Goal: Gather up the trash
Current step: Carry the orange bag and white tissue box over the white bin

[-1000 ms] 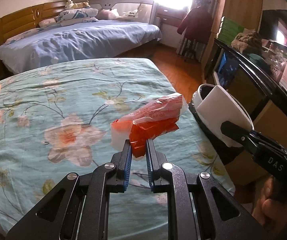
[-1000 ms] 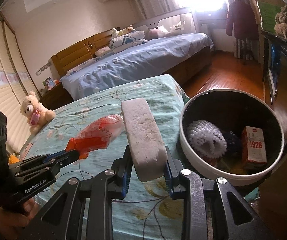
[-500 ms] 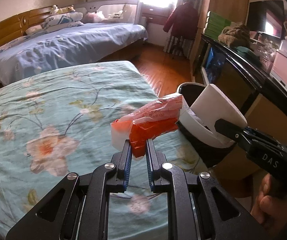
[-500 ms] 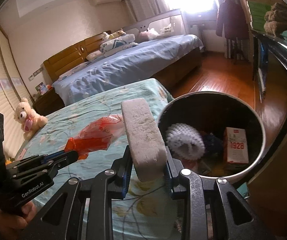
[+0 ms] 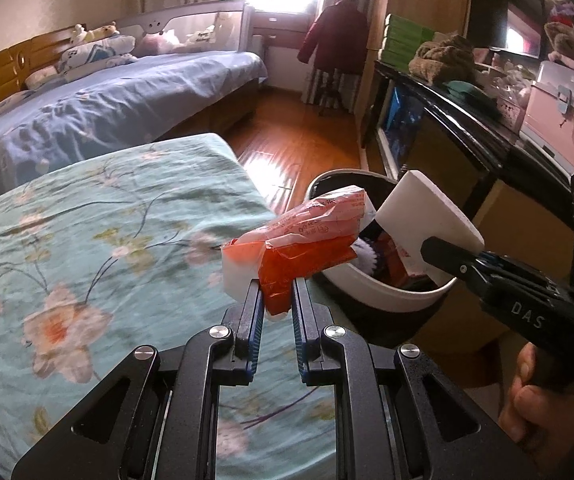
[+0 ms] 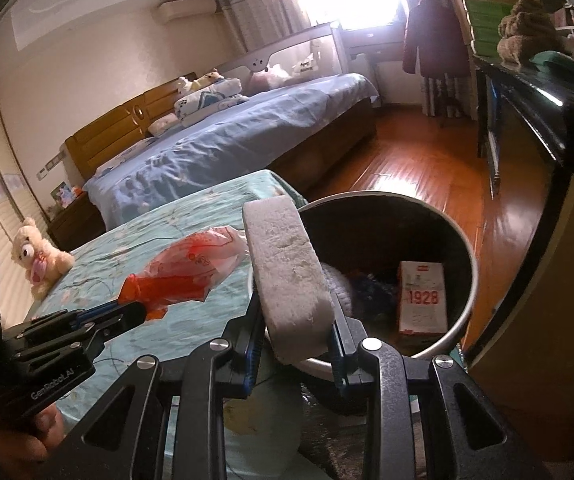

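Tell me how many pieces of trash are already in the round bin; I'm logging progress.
3 show inside the round white-rimmed bin: a white bristly brush at left, crumpled dark blue wrappers in the middle, a white "1928" carton at right. The grey foam block may hide more.

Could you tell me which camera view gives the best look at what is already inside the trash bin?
The right wrist view: it looks down into the trash bin, showing the box marked 1928. In the left wrist view the red wrapper and white foam block cover most of the opening.
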`<control>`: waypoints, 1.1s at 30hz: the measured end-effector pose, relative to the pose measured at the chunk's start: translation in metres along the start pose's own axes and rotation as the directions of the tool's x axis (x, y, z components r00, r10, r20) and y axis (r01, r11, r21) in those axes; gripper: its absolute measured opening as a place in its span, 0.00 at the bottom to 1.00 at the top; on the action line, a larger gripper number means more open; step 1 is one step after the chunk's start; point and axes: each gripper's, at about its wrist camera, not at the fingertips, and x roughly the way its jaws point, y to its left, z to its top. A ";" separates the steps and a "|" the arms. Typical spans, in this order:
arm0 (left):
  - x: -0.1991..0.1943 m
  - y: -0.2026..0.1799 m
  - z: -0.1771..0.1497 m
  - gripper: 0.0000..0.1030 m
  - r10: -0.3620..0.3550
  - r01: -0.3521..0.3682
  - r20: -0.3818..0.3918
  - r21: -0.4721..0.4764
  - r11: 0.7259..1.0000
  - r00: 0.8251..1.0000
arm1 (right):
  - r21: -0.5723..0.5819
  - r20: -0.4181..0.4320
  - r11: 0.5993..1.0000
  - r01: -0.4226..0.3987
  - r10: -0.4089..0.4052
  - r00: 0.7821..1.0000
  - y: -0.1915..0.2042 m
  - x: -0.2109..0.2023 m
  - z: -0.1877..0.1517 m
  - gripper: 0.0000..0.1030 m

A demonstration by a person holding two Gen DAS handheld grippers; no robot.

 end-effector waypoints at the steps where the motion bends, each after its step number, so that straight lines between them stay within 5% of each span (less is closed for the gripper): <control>1: 0.001 -0.002 0.001 0.12 -0.002 0.002 -0.001 0.004 1.000 1.000 | 0.002 0.001 1.000 0.004 -0.004 1.000 -0.002 0.000 0.000 0.28; 33: 0.037 -0.045 0.024 0.12 -0.030 0.033 -0.036 0.078 0.996 0.999 | 0.055 -0.022 0.996 0.077 -0.076 0.997 -0.048 0.007 0.010 0.28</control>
